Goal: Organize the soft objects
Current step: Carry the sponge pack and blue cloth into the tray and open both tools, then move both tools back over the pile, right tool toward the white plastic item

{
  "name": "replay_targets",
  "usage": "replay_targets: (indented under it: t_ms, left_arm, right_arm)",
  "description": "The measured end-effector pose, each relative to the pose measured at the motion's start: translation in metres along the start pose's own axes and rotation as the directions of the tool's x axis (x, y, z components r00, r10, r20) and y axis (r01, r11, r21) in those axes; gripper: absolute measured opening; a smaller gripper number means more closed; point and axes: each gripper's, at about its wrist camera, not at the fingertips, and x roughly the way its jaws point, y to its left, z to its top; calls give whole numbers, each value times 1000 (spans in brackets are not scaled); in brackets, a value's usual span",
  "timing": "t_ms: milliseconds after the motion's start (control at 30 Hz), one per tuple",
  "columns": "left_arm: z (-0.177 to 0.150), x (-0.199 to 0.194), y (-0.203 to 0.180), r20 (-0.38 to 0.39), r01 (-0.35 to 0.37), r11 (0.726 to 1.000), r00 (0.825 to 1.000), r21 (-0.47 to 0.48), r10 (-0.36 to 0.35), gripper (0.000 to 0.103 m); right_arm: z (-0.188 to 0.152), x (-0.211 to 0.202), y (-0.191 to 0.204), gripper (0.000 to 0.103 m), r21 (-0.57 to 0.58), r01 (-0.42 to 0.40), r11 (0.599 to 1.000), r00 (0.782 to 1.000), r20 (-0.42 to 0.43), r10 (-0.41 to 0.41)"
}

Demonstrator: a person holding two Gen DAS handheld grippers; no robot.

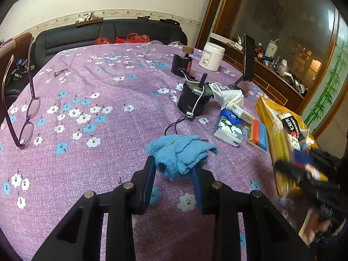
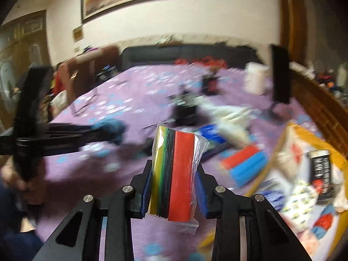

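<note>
My left gripper (image 1: pixel 174 169) is shut on a crumpled blue knitted cloth (image 1: pixel 182 152) and holds it just above the purple flowered tablecloth (image 1: pixel 87 163). My right gripper (image 2: pixel 174 171) is shut on a clear bag of coloured foam sheets (image 2: pixel 176 174), red, black, green and yellow, held upright above the table. The right wrist view is motion-blurred. The right gripper also shows blurred at the right edge of the left wrist view (image 1: pixel 304 171), over a yellow plastic bag (image 1: pixel 280 130). A second red and blue foam pack (image 1: pixel 258 133) lies beside that bag.
A tissue pack (image 1: pixel 230 130), white cloth (image 1: pixel 228 95), black motor (image 1: pixel 193 100) with a cord, black canister (image 1: pixel 181 64), white jar (image 1: pixel 212 56) and standing mirror (image 1: pixel 248 58) crowd the right side. Purple glasses (image 1: pixel 26 117) lie at the left. A dark sofa (image 1: pixel 108 34) stands behind.
</note>
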Motion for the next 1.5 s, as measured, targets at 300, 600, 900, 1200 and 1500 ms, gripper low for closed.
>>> replay_targets:
  t_ms: [300,600,900,1200,1500]
  left_arm:
    - [2,-3,-9,-3,-47,999,999,22,48,30]
    - [12,-5,-55,-27,29,996,999,82,-27,30]
    - [21,4,-163,-97,223,950,974,218,-207,30]
    - [9,43,-263,-208,369,873,926,319,-316,30]
    - [-1,75,-294,-264,391,862,912,322,-315,39]
  right_arm:
    - [-1,-30,-70,37,49,110,993,992,57,-113]
    - [-18,-68,-117,37,263,-8,965,997,70,-11]
    - [-44,-110,-167,37,403,133,905,987,25,-156]
    - [-73,-121,-199,37,463,239,853,970,-67,-236]
    - [-80,-111,-206,42,460,268,846,963,-118,-241]
